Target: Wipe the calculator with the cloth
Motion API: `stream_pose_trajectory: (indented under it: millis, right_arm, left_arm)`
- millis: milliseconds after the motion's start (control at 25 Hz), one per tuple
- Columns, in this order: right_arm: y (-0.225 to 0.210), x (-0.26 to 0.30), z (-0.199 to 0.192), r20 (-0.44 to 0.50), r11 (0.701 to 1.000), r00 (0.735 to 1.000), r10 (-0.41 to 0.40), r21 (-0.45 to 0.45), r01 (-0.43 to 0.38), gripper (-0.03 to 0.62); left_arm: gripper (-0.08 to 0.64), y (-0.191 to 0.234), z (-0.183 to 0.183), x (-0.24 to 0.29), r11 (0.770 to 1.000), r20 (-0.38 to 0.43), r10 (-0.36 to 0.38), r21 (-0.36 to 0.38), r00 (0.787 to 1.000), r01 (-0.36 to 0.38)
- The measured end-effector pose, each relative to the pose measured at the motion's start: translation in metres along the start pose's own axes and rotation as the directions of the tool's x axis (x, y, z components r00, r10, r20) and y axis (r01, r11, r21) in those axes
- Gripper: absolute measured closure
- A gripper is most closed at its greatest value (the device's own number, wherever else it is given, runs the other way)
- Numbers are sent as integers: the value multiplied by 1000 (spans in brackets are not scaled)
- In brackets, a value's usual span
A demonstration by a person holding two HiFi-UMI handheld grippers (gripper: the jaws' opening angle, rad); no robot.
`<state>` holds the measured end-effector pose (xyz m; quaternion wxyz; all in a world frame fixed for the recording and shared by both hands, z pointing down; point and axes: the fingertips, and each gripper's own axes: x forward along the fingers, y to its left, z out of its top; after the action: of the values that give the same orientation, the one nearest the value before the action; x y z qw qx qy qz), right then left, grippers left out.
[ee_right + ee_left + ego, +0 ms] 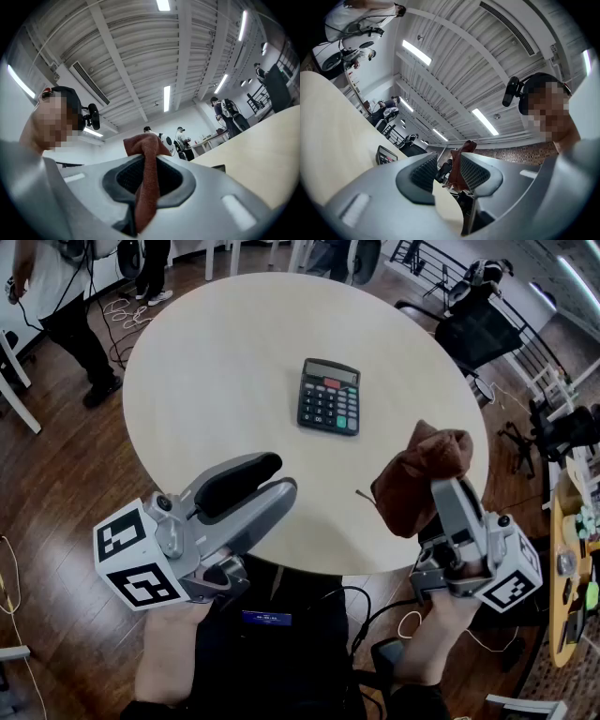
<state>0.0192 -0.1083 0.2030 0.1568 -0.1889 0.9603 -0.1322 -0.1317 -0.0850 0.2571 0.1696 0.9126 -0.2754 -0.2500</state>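
now, cloth [417, 474] between right fingers [457, 512]

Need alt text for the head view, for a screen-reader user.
The right gripper holds a bunched brown cloth clamped in its jaws at the near edge of a round pale table, and a black calculator lies flat near the table's middle. The left gripper is alongside, its jaws slightly apart and empty.

Open counter [206, 381] on every side of the calculator [329, 396] — lone obstacle, lying flat just right of centre.
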Motion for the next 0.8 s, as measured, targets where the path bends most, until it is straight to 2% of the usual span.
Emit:
stream_pose_trajectory:
  millis: [240, 480, 680, 800]
  right_arm:
    - [-27, 22, -8, -31, 999, 999, -20, 43, 22, 541]
    - [-63, 42, -11, -78, 997, 995, -63, 28, 66, 542]
    - [-92, 66, -6, -139, 992, 982, -124, -53, 118, 541]
    - [-117, 83, -9, -194, 975, 960, -202, -131, 178, 541]
  left_arm:
    - [420, 26, 8, 4, 999, -6, 21, -28, 1000, -21]
    - [420, 60, 16, 22, 999, -13, 20, -50, 1000, -20]
    - [434, 93, 25, 42, 997, -24, 26, -73, 999, -27]
    - [437, 112, 30, 54, 996, -39, 27, -81, 999, -30]
